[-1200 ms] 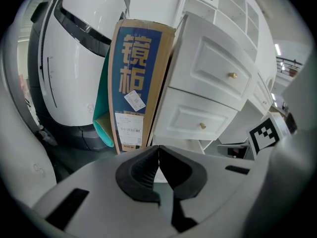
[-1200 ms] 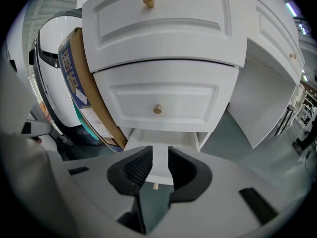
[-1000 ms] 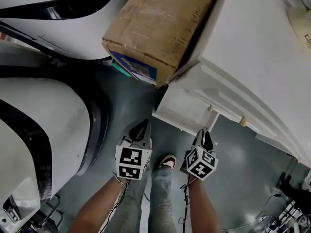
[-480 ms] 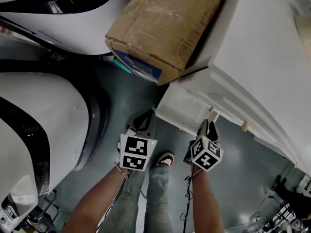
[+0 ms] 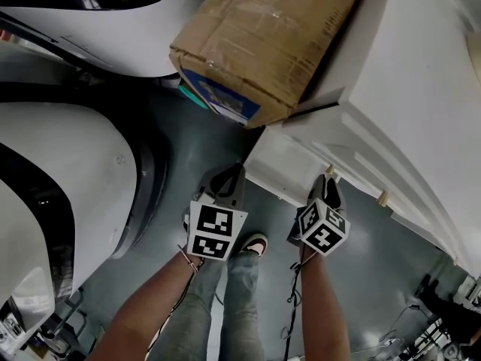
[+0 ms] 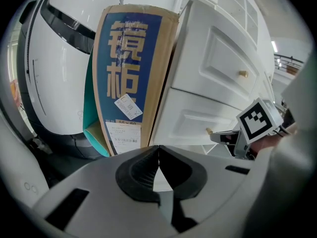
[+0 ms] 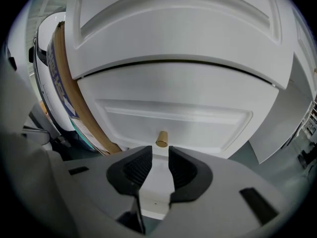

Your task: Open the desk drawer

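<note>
The white desk [image 5: 421, 89] has a lower drawer front [image 7: 198, 123] with a small brass knob [image 7: 161, 139] that is also visible in the head view [image 5: 329, 171]. My right gripper [image 7: 159, 155] is open, its tips just short of that knob, which sits in line with the gap and outside the pads. In the head view the right gripper [image 5: 325, 188] points at the drawer. My left gripper [image 6: 158, 150] is shut on nothing; its pads meet. The left gripper [image 5: 227, 180] hovers near the desk's left corner. A second knob [image 6: 242, 74] marks the drawer above.
A tall cardboard box [image 5: 255, 43] with a blue label leans against the desk's left side. Large white rounded housings [image 5: 68, 179] fill the left. The person's leg and shoe [image 5: 255, 245] stand on the grey floor below the grippers. Cables [image 5: 443, 314] lie at lower right.
Both grippers have moved toward the desk. The right gripper's tips have come closer to the lower drawer's knob. The left jaws stay shut and the right stay open.
</note>
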### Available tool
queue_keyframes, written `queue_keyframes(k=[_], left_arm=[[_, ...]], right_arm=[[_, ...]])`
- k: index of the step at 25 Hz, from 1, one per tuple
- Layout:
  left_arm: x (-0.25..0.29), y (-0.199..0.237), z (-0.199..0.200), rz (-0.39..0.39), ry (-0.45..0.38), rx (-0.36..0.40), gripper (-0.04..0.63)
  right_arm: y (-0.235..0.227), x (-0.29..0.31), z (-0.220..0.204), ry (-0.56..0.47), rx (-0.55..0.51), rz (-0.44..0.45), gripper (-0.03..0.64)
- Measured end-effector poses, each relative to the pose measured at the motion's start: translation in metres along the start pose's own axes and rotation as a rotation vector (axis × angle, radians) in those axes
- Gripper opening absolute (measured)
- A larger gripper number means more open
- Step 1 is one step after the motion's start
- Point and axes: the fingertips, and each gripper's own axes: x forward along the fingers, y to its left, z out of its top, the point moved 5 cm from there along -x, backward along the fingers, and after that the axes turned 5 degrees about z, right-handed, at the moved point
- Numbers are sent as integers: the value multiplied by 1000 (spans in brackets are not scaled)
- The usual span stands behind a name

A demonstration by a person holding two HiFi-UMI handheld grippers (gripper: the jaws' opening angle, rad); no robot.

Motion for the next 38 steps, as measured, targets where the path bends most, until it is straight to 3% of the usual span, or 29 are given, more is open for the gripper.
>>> queue_keyframes(k=[38], left_arm=[[-1, 4, -10, -1, 16, -11, 18]], right_arm=[[-2, 16, 13, -1, -5, -29, 89]])
